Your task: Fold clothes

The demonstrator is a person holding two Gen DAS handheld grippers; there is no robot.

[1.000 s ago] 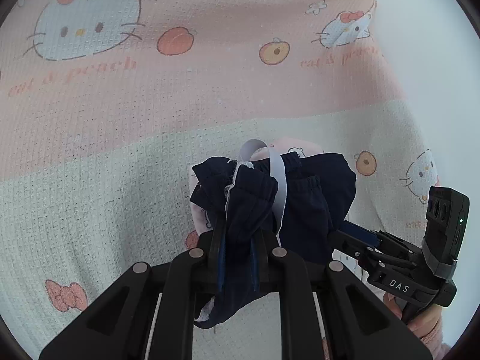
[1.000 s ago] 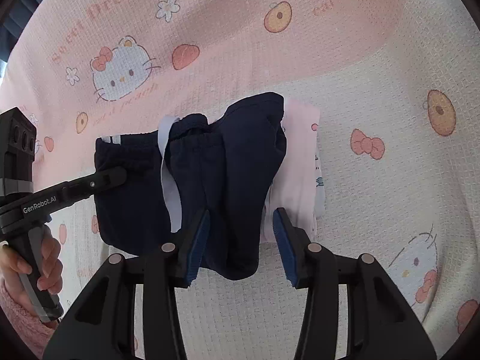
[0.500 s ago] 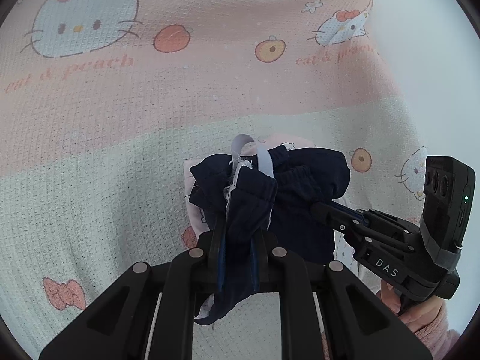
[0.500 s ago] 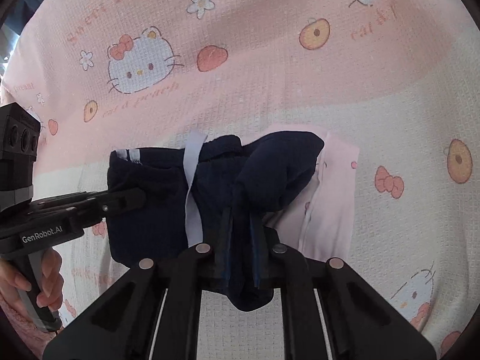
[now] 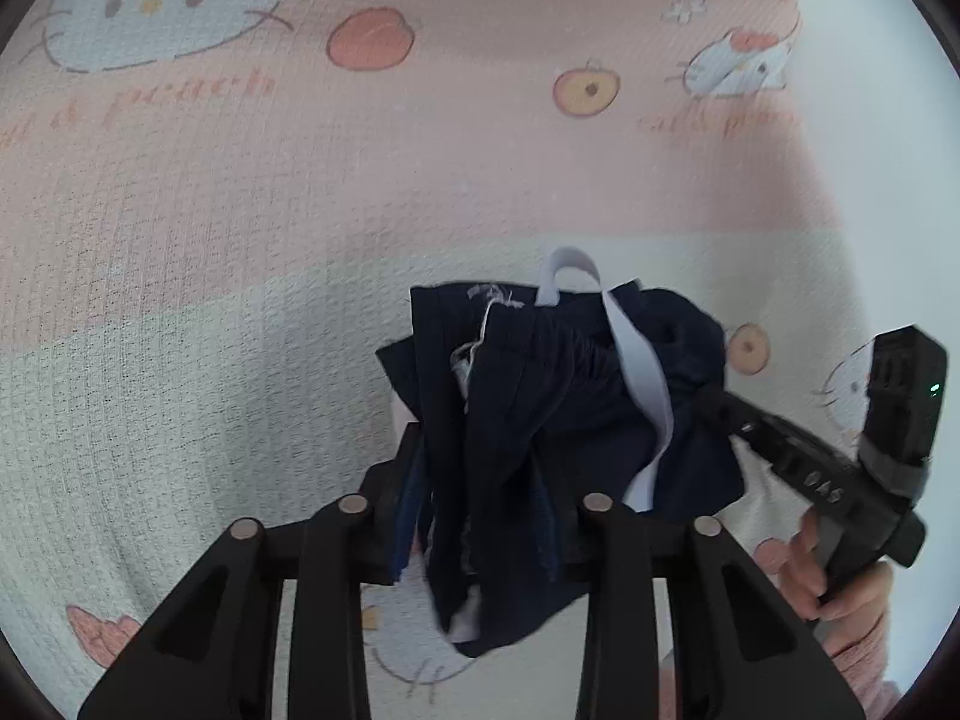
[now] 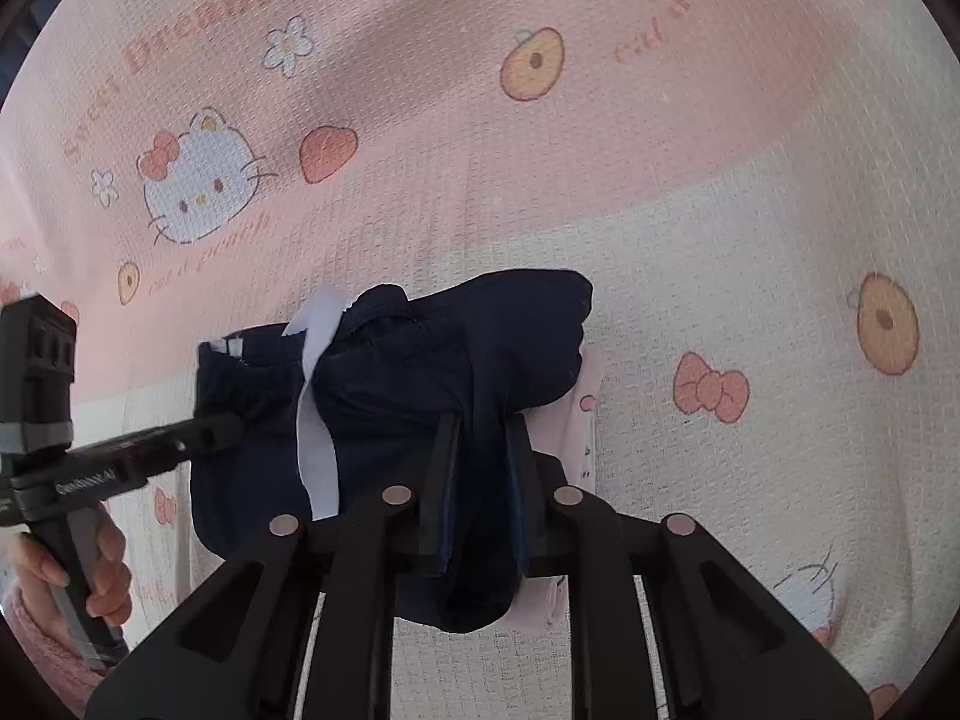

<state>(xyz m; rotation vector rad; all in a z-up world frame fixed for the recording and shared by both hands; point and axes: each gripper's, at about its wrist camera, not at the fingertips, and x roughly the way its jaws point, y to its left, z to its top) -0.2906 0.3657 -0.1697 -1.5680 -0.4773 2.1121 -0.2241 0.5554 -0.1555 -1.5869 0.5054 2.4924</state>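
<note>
Since a moment ago both claws have come in closer to the dark blue garment (image 6: 420, 372), which now hangs bunched up over the pink and cream blanket (image 6: 690, 240) with its long side running across from one claw to the other; the left gripper (image 5: 480, 516) has just been opening its jaws a little, yet the cloth is pinched between its pads, and the right gripper (image 6: 480, 480) has eased a little too but is clamped on the other end. One dark garment with one white strap (image 6: 315, 414) across it, one pale pink garment (image 6: 579, 420) lying under it, two claws and two hands (image 6: 72, 570) can be counted.
</note>
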